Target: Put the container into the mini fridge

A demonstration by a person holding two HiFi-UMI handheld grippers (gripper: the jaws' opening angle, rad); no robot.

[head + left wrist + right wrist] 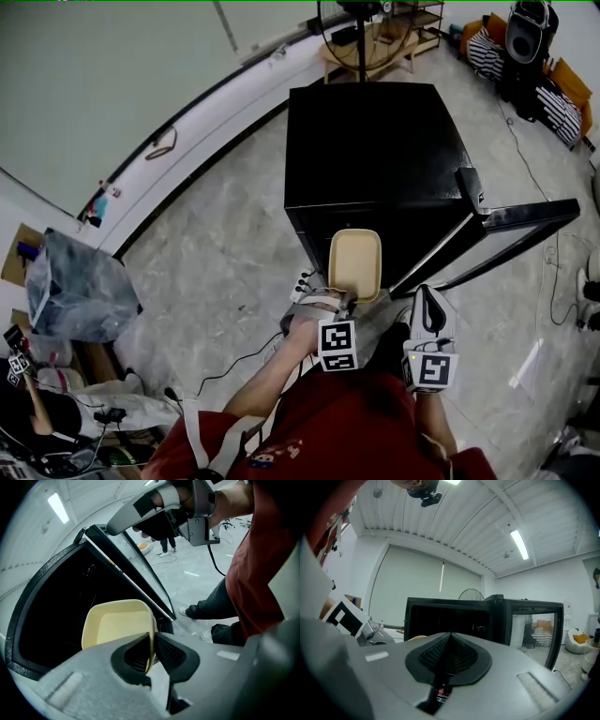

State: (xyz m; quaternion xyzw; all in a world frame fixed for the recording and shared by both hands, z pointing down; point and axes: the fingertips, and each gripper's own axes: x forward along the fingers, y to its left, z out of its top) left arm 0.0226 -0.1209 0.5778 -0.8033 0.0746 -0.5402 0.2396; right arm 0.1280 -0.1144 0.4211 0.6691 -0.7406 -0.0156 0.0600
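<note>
Two hand-held grippers show at the bottom centre of the head view, in front of a black mini fridge point(375, 159) standing on a pale floor point(225, 272); its door point(511, 230) hangs open toward the right of the frame. Of the two, the left hand-held gripper point(151, 654) is clamped on the right rim of a shallow cream container point(117, 626), with a pad pressing on either side of the thin wall; the container looks empty and has no lid. In the head view the container sits just above that gripper, at the lower front edge of the fridge; in the left gripper view it is framed against the dark interior, though whether it has crossed the threshold is unclear. Beside it, the right hand-held gripper point(449, 645) has its jaws pressed together with nothing between them; it points level at the open cabinet. Judged from this, the task is roughly midway: door open, container gripped and at the opening; left to do are carrying it inside, setting it down on a shelf and letting go.
</note>
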